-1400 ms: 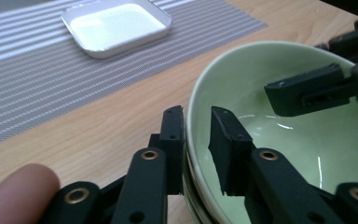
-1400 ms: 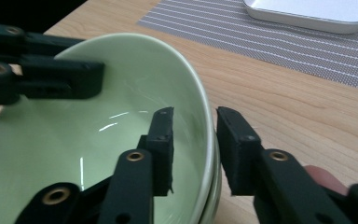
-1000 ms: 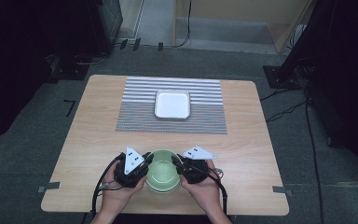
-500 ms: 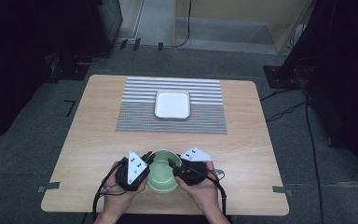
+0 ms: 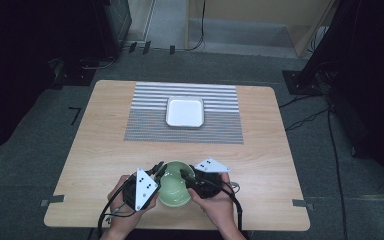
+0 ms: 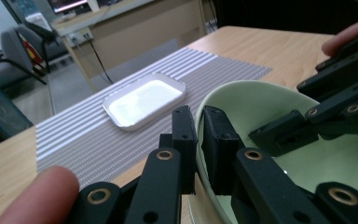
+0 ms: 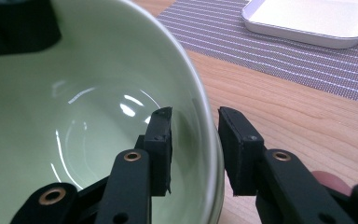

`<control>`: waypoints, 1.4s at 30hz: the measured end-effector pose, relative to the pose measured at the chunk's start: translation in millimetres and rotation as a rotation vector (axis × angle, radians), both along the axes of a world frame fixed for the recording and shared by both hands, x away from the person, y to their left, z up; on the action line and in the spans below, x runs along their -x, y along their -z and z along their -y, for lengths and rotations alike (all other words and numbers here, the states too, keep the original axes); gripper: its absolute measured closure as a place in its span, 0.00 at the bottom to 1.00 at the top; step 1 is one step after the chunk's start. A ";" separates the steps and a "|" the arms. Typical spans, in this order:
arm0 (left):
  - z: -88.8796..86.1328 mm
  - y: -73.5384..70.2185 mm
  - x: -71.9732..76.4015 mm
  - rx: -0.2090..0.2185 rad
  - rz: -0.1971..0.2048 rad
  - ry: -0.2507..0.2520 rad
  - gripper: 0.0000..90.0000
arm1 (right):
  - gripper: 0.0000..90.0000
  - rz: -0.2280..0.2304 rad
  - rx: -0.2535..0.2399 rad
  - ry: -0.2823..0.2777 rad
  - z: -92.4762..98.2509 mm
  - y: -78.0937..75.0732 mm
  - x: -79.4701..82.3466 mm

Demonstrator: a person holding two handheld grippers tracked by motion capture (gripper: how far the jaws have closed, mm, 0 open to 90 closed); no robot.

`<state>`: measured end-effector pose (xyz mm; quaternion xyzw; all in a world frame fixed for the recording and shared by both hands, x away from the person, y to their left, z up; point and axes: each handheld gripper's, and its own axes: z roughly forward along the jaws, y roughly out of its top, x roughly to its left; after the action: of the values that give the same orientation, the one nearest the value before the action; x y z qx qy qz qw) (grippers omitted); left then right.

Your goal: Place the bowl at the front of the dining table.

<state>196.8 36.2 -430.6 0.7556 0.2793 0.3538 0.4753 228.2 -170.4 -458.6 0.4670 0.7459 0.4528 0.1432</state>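
Observation:
A pale green bowl (image 5: 175,192) sits at the table's front edge between my two grippers. My left gripper (image 5: 159,171) is shut on the bowl's left rim. In the left gripper view its pads (image 6: 185,135) pinch the thin wall of the bowl (image 6: 261,107), one inside and one outside. My right gripper (image 5: 186,176) straddles the opposite rim. Its jaws have just been opening. In the right gripper view the right gripper (image 7: 193,140) stands open, with a gap between each pad and the bowl (image 7: 74,116) wall.
A white rectangular tray (image 5: 185,111) rests on a grey striped placemat (image 5: 145,125) in the middle of the wooden table (image 5: 265,150), beyond the bowl. Cables trail from both grippers over the front edge. Dark floor and stands surround the table.
The bowl has tipped slightly between the grippers, showing more of its inside. Both hands have stayed at the front edge.

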 end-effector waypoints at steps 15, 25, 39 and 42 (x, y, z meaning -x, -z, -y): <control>1.6 -9.8 16.5 0.012 0.155 -0.003 0.94 | 0.76 0.012 -0.066 0.026 1.8 -8.8 5.0; -1.7 -17.5 23.5 0.068 0.204 0.000 0.94 | 0.91 0.060 -0.132 0.010 0.0 -20.3 12.9; -19.8 -21.2 10.8 0.213 0.086 0.067 0.90 | 0.94 0.219 -0.132 0.038 3.7 -29.2 21.7; -25.7 -24.0 3.8 0.289 -0.005 0.122 0.70 | 0.94 0.225 -0.118 0.050 5.4 -29.6 21.1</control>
<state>193.0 61.9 -406.6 0.6959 0.2819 0.2786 0.5989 207.1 -175.8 -428.9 0.4394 0.6852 0.5418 0.2094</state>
